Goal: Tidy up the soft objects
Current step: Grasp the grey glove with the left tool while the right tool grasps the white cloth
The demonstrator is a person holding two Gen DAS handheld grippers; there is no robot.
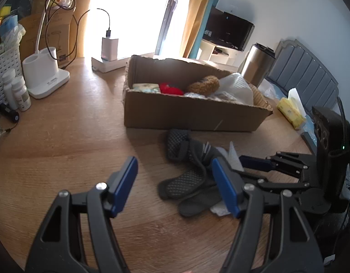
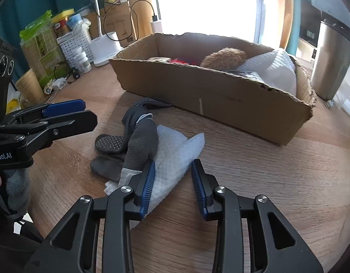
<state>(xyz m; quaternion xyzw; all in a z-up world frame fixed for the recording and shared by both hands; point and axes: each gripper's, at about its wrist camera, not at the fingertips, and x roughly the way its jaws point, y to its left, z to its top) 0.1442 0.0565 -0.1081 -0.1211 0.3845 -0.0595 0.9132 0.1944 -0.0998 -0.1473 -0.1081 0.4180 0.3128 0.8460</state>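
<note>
Dark grey dotted gloves (image 1: 186, 177) (image 2: 140, 141) lie in a heap on the wooden table (image 1: 72, 147), partly over a white quilted cloth (image 2: 175, 159). Behind them a cardboard box (image 1: 186, 116) (image 2: 220, 95) holds a brown plush (image 1: 204, 85) (image 2: 225, 58), a red item (image 1: 171, 88) and white bubble wrap (image 2: 277, 68). My left gripper (image 1: 175, 182) (image 2: 88, 113) hovers open just left of the gloves, holding nothing. My right gripper (image 2: 175, 179) (image 1: 245, 166) stands open astride the cloth; the left pad touches it, the right pad stands clear.
A steel tumbler (image 1: 258, 64) (image 2: 331, 63) stands right of the box. A yellow tissue pack (image 1: 290, 110) lies at the far right. At the left are a white lamp base (image 1: 45, 77), pill bottles (image 1: 20, 91), a white basket (image 2: 76, 43) and a paper cup (image 2: 29, 86).
</note>
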